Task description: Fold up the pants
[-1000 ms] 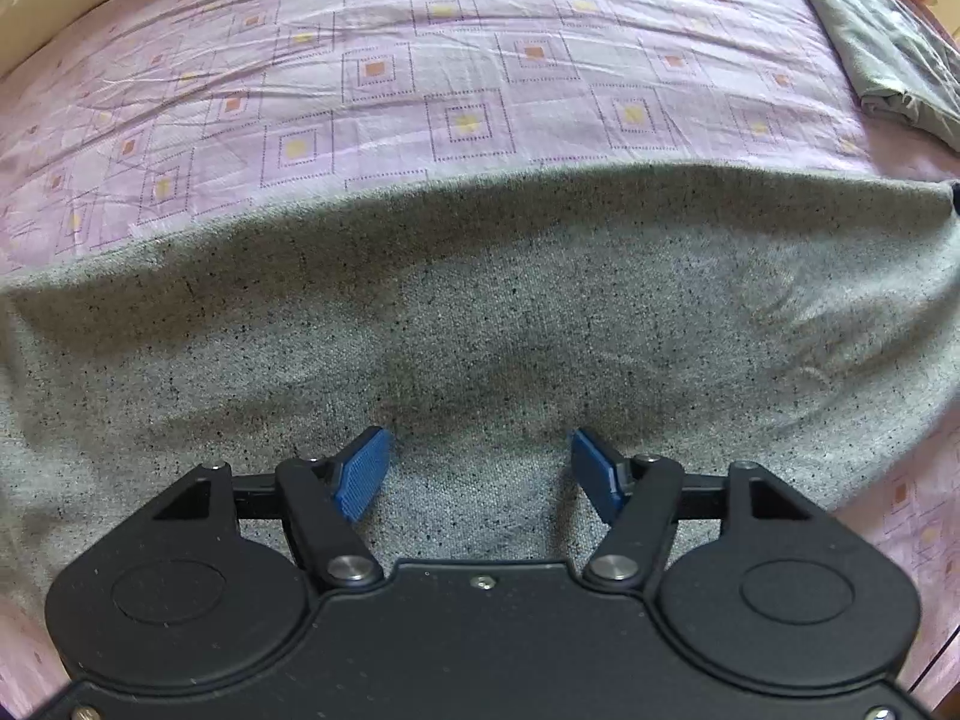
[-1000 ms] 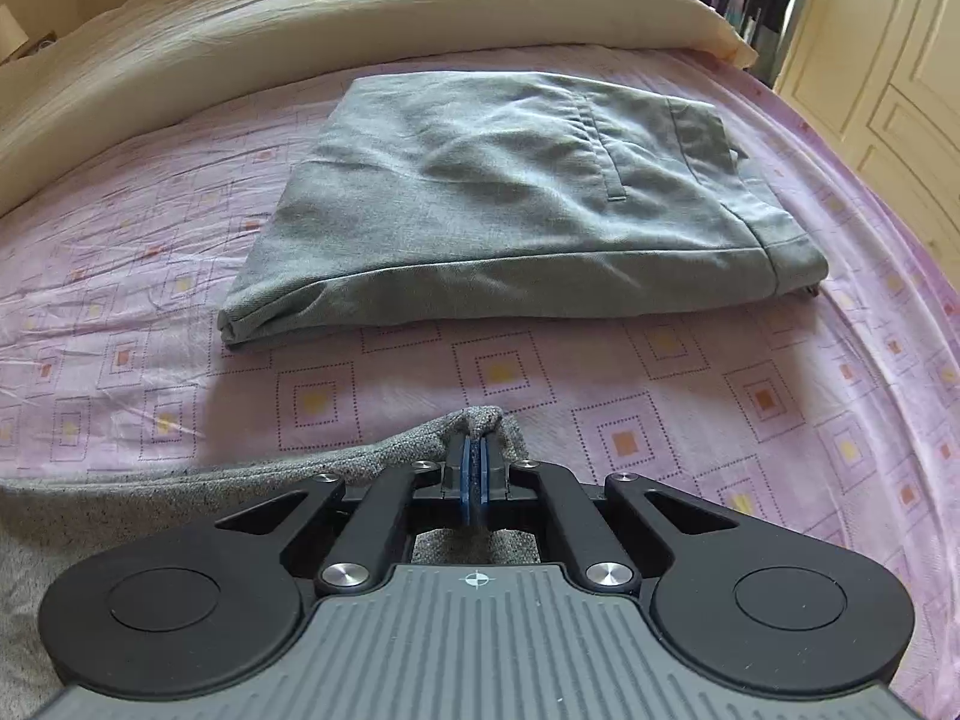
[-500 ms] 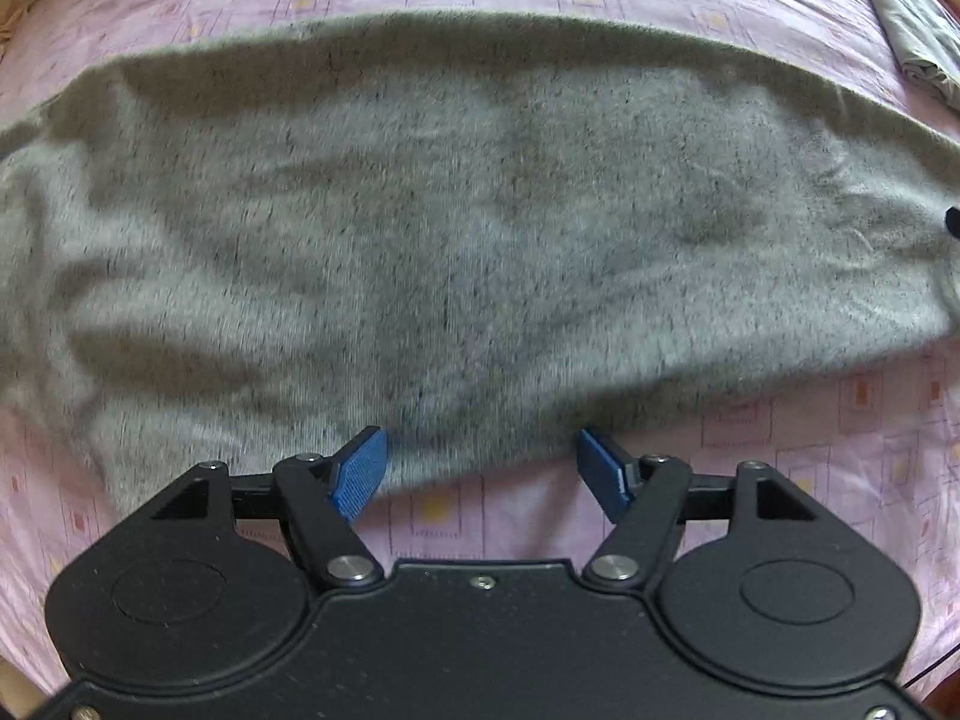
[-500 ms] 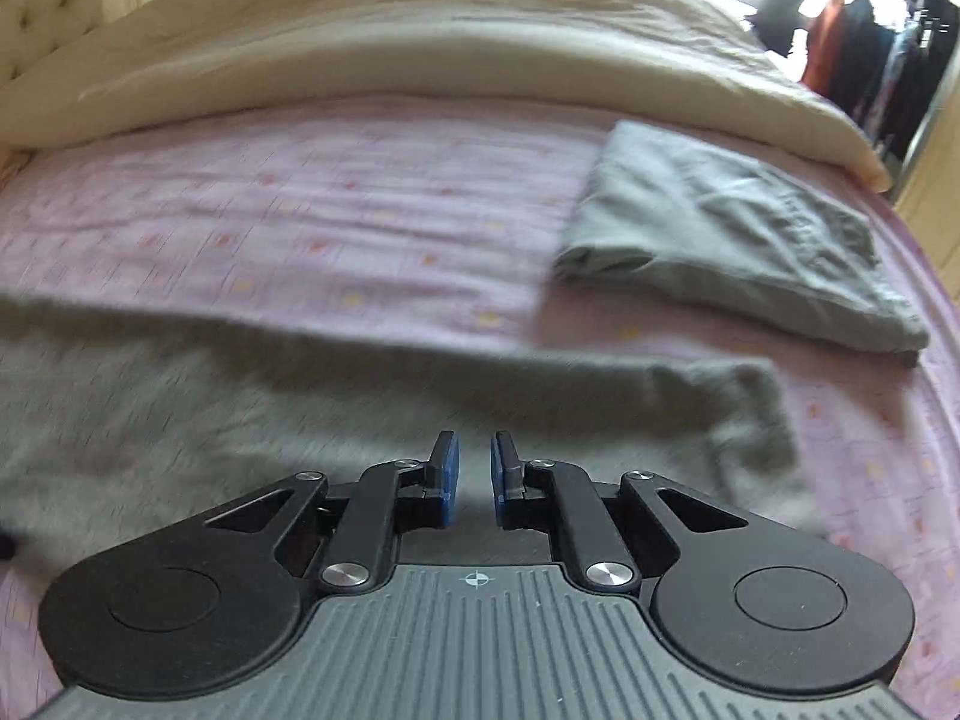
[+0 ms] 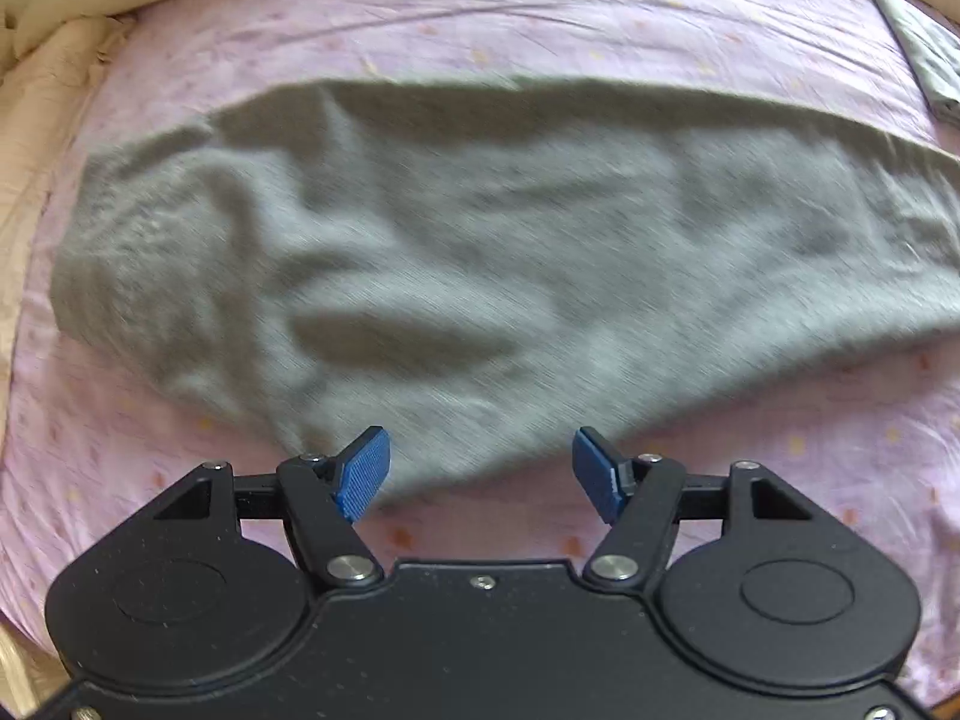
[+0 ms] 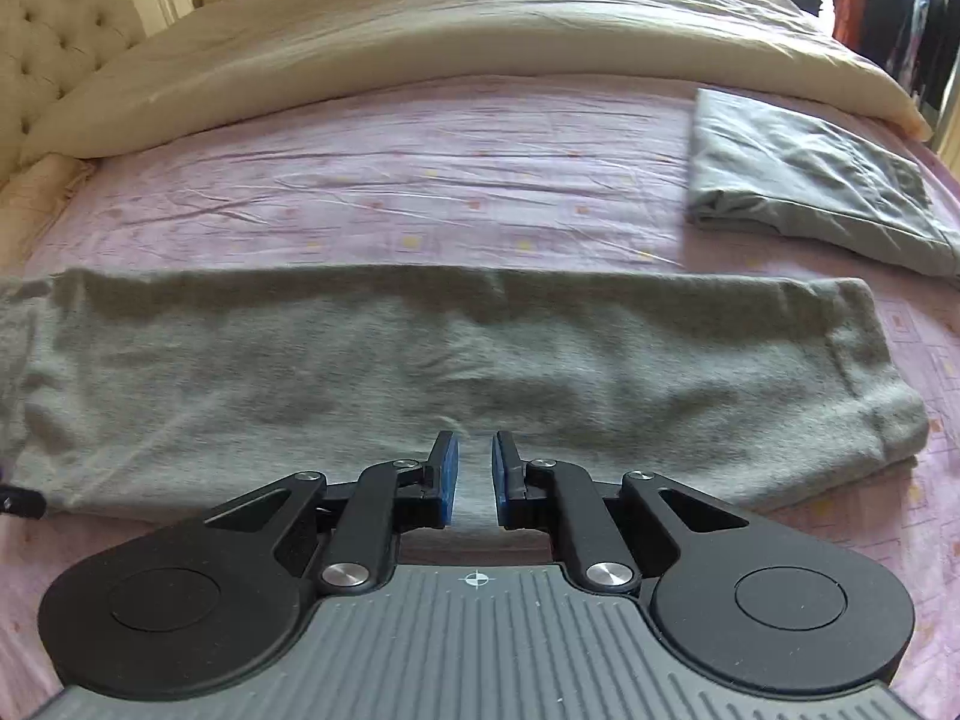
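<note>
On the bed's pink sheet [image 6: 420, 192], the grey pants [image 6: 456, 372] lay flat in a long band, free of both grippers. The left gripper [image 5: 480, 471] hung over their near edge, fingers spread wide and empty. The right gripper [image 6: 474, 474] held its fingers slightly apart, gripping nothing. Another folded grey garment [image 6: 804, 180] lay beyond, beside the cream duvet [image 6: 420, 42].

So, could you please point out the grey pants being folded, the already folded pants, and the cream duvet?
grey pants [image 6: 456, 372]: right wrist view, middle of the leg fabric.
folded pants [image 6: 804, 180]: right wrist view, top face of the stack.
cream duvet [image 6: 456, 30]: right wrist view, middle of its upper surface.
</note>
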A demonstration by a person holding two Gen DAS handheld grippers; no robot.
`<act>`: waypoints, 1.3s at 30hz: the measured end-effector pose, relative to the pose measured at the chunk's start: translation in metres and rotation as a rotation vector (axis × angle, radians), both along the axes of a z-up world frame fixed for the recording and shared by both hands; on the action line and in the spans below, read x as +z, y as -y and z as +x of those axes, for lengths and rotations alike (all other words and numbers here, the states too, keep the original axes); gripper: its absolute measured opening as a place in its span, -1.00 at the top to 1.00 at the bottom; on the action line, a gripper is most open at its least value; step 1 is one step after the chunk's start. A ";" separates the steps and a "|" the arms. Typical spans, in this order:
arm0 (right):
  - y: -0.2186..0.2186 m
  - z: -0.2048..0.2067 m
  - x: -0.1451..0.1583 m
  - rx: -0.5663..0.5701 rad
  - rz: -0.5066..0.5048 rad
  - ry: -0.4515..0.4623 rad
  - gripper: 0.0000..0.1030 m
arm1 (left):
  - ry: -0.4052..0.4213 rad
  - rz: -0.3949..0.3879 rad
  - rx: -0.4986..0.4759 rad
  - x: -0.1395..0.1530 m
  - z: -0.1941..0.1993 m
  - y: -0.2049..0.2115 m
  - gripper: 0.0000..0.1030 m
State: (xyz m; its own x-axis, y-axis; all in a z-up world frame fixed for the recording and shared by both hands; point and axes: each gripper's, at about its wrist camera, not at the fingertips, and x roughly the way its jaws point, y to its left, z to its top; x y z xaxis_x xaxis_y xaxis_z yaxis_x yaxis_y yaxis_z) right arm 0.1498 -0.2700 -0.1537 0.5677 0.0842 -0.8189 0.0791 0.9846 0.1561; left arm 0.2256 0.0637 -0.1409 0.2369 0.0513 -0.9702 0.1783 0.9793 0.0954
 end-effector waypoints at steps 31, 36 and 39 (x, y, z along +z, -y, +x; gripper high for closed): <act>-0.297 0.033 -0.003 0.303 0.128 -0.061 0.40 | -0.035 0.088 -0.280 -0.051 0.133 -0.085 -0.30; -0.298 0.014 -0.008 0.328 0.157 -0.114 0.40 | -0.076 -0.078 -0.219 -0.023 0.110 -0.117 -0.30; -0.300 0.008 -0.015 0.304 0.182 -0.154 0.40 | -0.101 -0.093 -0.183 -0.021 0.093 -0.133 -0.30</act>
